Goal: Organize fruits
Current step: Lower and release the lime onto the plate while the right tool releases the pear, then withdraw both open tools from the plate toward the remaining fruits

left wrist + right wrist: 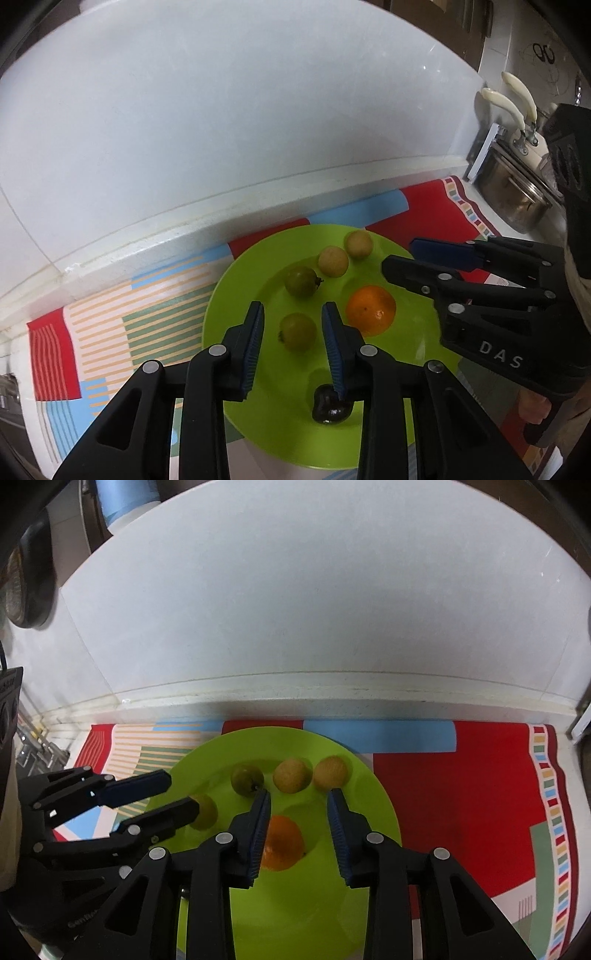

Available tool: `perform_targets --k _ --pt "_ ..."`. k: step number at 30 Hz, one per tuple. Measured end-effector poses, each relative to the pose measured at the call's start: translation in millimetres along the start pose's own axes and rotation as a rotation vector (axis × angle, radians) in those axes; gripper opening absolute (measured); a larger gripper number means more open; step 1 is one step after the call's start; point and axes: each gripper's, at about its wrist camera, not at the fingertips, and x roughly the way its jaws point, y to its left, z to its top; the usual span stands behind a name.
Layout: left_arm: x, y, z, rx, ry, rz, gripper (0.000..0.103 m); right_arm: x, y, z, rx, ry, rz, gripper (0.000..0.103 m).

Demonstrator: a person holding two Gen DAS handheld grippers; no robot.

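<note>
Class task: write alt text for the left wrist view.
A round lime-green plastic plate on a striped cloth holds one orange, four small greenish-yellow fruits and a dark fruit. Black left tongs hover open above it.

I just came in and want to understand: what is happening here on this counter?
A person holds two tongs over a green plate on a patterned cloth. The plate carries an orange, two green fruits, two yellowish fruits and a dark fruit. The left tongs and the right tongs are open and grip no fruit.

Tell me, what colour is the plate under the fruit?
Bright lime green plate, clearest in the left wrist view.
</note>
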Motion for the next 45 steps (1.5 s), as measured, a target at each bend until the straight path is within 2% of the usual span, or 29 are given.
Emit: perform_targets --k 11,19,26,28,30,38,41,45 --pt "-57.7 -10.2 -8.4 -0.005 -0.085 -0.003 0.037 -55.2 10.5 -7.5 0.003 -0.084 0.006 0.033" --pt "-110.0 -17.8 -27.9 -0.009 -0.158 -0.006 0.042 -103.7 25.7 -26.5 0.009 -0.147 0.011 0.033" --pt "-147.2 -21.3 -47.2 -0.019 -0.211 0.025 0.048 -139.5 41.2 -45.5 0.012 -0.186 0.002 0.033" --pt "-155.8 -22.6 -54.4 -0.017 -0.219 0.026 0.049 -145.7 45.1 -51.1 0.012 -0.191 0.001 0.034" --pt "-162.4 -23.6 -60.7 -0.018 -0.223 0.027 0.049 -152.7 49.3 -58.6 0.018 -0.195 0.002 0.039" --pt "-184.9 -23.3 -85.4 -0.021 -0.237 0.035 0.052 -167.7 62.5 -82.9 0.027 -0.186 -0.002 0.039" --pt "-189.5 -22.2 -94.0 -0.02 -0.232 0.028 0.052 -172.6 67.3 -91.2 0.031 -0.189 -0.01 0.044" --pt "-195.3 -19.8 -107.1 -0.013 -0.224 0.025 0.056 -179.0 74.4 -102.9 0.044 -0.189 -0.023 0.044"
